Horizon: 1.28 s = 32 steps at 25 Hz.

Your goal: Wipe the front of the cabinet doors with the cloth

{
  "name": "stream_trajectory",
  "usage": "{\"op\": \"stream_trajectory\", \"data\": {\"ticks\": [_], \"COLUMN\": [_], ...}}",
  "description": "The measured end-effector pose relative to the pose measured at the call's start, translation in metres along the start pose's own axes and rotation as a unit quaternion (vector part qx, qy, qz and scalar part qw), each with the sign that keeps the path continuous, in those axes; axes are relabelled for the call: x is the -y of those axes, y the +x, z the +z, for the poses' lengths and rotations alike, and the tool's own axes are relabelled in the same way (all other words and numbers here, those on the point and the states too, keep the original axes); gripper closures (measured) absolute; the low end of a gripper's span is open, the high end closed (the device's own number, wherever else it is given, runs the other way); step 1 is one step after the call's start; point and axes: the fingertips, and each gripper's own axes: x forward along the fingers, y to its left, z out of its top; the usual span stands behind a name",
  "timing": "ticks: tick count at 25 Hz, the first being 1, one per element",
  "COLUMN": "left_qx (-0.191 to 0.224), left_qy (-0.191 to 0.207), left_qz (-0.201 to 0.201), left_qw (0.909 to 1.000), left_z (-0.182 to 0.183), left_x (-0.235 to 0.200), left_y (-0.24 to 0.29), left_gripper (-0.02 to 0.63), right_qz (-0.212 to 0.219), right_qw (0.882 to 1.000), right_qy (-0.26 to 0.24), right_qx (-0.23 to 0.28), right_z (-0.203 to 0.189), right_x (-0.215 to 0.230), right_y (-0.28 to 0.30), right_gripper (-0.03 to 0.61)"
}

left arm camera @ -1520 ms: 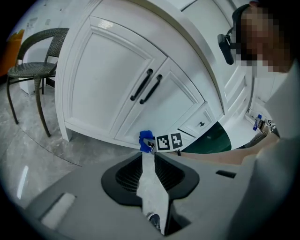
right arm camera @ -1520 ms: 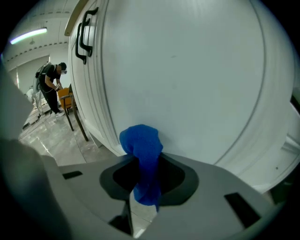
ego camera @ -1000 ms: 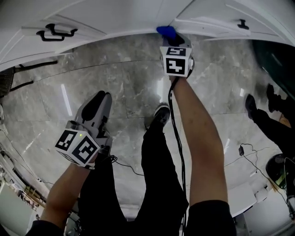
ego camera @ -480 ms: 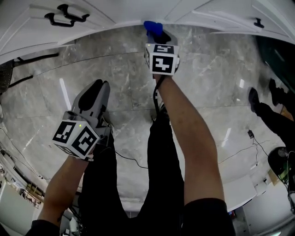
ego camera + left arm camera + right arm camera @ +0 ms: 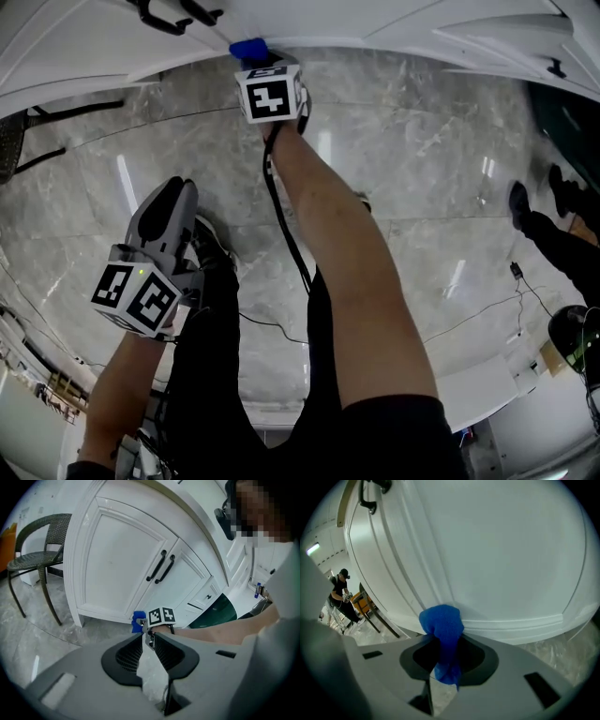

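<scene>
Right gripper view: our right gripper [image 5: 446, 644] pinches the cloth [image 5: 441, 620] against the door [image 5: 497, 550], at 12 o'clock. Our left gripper [image 5: 150, 639] is closed and empty. We judge the wiping unfinished.

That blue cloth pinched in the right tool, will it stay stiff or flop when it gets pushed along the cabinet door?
Probably floppy: the blue cloth bunches past the right tool and trails limp behind it. It likely squashes against the cabinet door rather than resisting. It seems light, held by a pinch alone.
</scene>
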Motion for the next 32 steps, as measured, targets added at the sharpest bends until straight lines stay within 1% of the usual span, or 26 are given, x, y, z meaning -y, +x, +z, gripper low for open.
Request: {"op": "stream_trajectory", "data": {"ticks": [4, 7, 10, 13, 15, 18, 20, 24, 26, 29, 32], "left_qx": [-0.001, 0.001, 0.004, 0.001, -0.004, -0.011, -0.013, -0.010, -0.006, -0.001, 0.004], "left_qy": [-0.004, -0.007, -0.014, -0.011, -0.010, -0.002, 0.004, 0.016, 0.023, 0.035, 0.049], "left_qz": [0.004, 0.007, 0.000, -0.010, -0.014, -0.022, -0.029, -0.038, -0.044, -0.058, -0.066], "left_qw": [1.0000, 0.9999, 0.9999, 0.9999, 0.9998, 0.9997, 0.9995, 0.9991, 0.9987, 0.9977, 0.9966], "left_z": [-0.004, -0.006, -0.006, -0.009, -0.011, -0.010, -0.006, 0.004, 0.014, 0.032, 0.053], "left_x": [-0.002, 0.005, 0.028, 0.054, 0.069, 0.087, 0.101, 0.131, 0.148, 0.168, 0.178], "left_y": [-0.001, 0.009, 0.024, 0.038, 0.045, 0.050, 0.054, 0.054, 0.048, 0.027, -0.005], "left_gripper": [0.529, 0.529, 0.529, 0.529, 0.529, 0.529, 0.529, 0.529, 0.529, 0.529, 0.529], "right_qz": [-0.024, -0.059, -0.084, -0.115, -0.139, -0.147, -0.145, -0.138, -0.135, -0.117, -0.072], "right_qw": [1.000, 0.998, 0.996, 0.993, 0.990, 0.988, 0.988, 0.990, 0.990, 0.991, 0.991], "right_qy": [-0.017, -0.007, -0.005, -0.002, 0.012, 0.038, 0.037, 0.030, 0.041, 0.070, 0.105], "right_qx": [-0.009, -0.017, -0.012, -0.020, -0.029, -0.034, -0.031, -0.018, -0.006, 0.020, 0.049], "right_z": [-0.002, -0.010, -0.011, -0.016, -0.021, -0.023, -0.018, -0.007, -0.004, 0.006, 0.020], "right_x": [0.025, 0.067, 0.114, 0.161, 0.191, 0.219, 0.227, 0.229, 0.226, 0.204, 0.160], "right_y": [-0.006, -0.021, -0.039, -0.058, -0.072, -0.093, -0.109, -0.152, -0.180, -0.227, -0.272], "right_gripper": [0.489, 0.489, 0.489, 0.489, 0.489, 0.489, 0.489, 0.489, 0.489, 0.489, 0.489]}}
